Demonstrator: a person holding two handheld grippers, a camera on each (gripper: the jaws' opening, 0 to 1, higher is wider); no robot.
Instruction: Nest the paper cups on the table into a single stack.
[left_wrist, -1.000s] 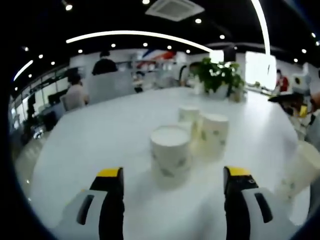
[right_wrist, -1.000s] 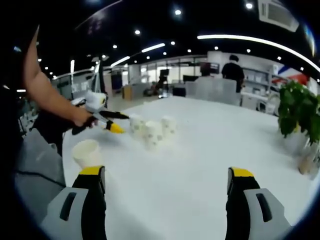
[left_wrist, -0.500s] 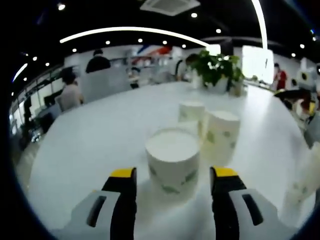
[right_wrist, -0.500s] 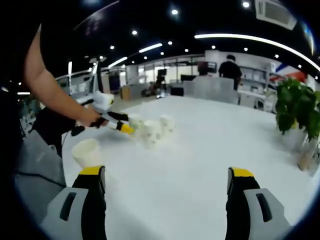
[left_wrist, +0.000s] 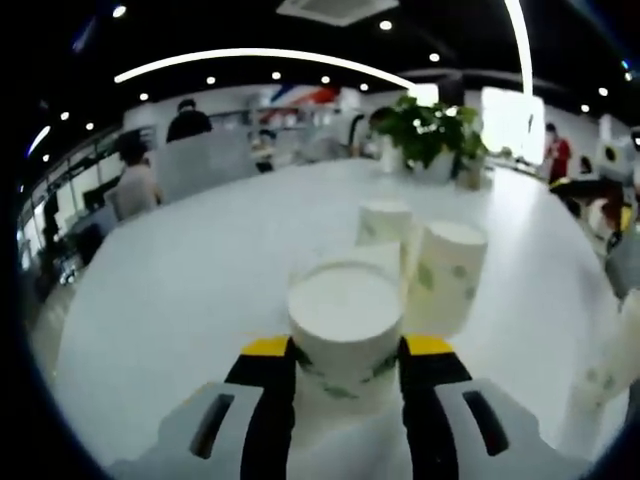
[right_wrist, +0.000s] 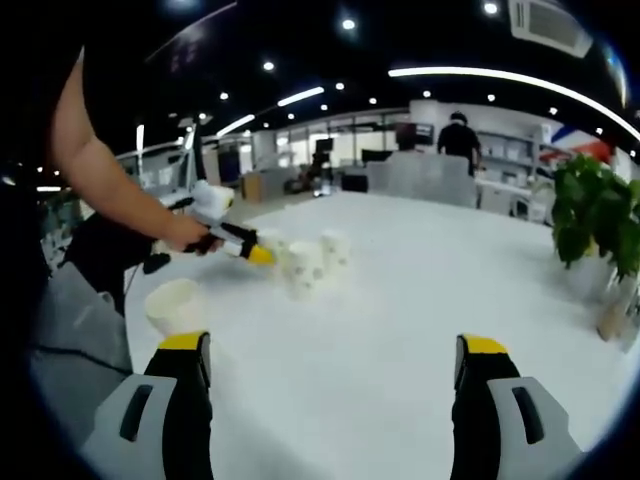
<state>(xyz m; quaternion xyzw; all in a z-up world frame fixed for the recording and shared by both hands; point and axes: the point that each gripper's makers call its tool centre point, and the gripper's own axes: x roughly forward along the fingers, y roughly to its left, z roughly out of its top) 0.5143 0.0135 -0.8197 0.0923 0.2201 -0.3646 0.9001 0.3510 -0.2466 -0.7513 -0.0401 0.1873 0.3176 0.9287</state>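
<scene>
In the left gripper view, the left claw (left_wrist: 342, 365) has its jaws drawn in against the sides of the nearest paper cup (left_wrist: 345, 322), which stands upside down on the white counter (left_wrist: 190, 290); two more cups (left_wrist: 445, 275) stand apart just behind it, and a fourth sits at the right edge, so I judge no nesting is done. In the right gripper view, the right claw (right_wrist: 330, 380) hangs wide open and empty, well away from the three clustered cups, with one lone cup (right_wrist: 172, 305) nearer: four cups, all to stack.
</scene>
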